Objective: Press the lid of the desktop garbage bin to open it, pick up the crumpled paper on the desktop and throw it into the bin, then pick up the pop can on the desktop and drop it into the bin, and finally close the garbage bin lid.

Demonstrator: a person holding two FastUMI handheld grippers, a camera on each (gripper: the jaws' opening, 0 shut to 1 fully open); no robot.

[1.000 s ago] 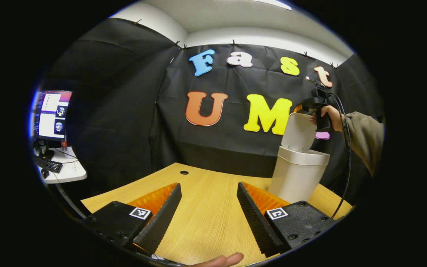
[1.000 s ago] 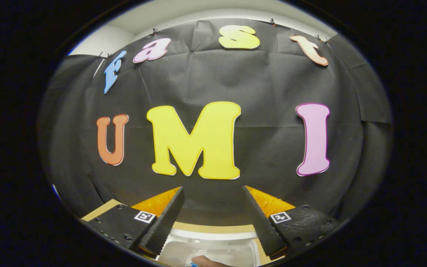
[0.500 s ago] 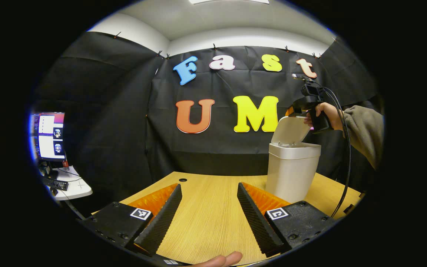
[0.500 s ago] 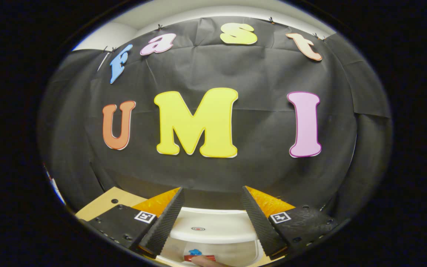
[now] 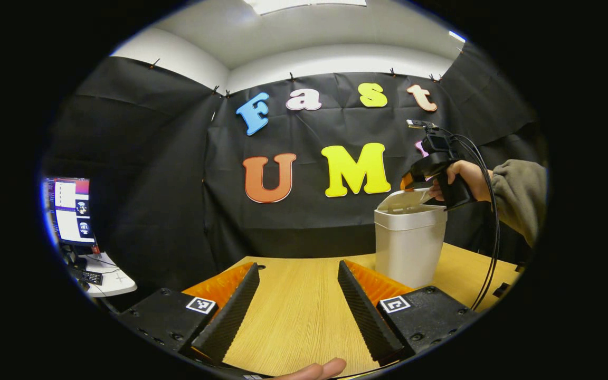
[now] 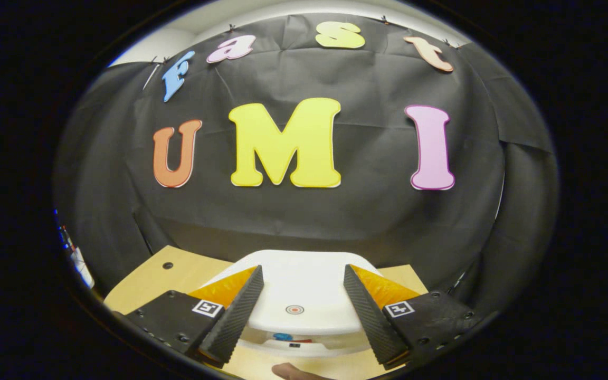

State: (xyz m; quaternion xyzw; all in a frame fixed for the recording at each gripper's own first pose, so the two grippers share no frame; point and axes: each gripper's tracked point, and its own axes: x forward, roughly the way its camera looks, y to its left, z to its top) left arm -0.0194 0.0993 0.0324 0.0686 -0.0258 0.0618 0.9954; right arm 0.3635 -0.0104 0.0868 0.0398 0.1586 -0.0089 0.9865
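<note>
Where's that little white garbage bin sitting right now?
In the left gripper view, the garbage bin stands upright on the right side of the wooden desk, just under the right gripper, with its lid nearly down.

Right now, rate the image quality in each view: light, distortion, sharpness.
Left gripper view: even ceiling light, strong fisheye bowing of the desk; the garbage bin and right hand-held gripper are sharp, while the monitor is overexposed. Right gripper view: the lid looks bright and nearly washed out, and a blurred fingertip intrudes at the bottom edge.
</note>
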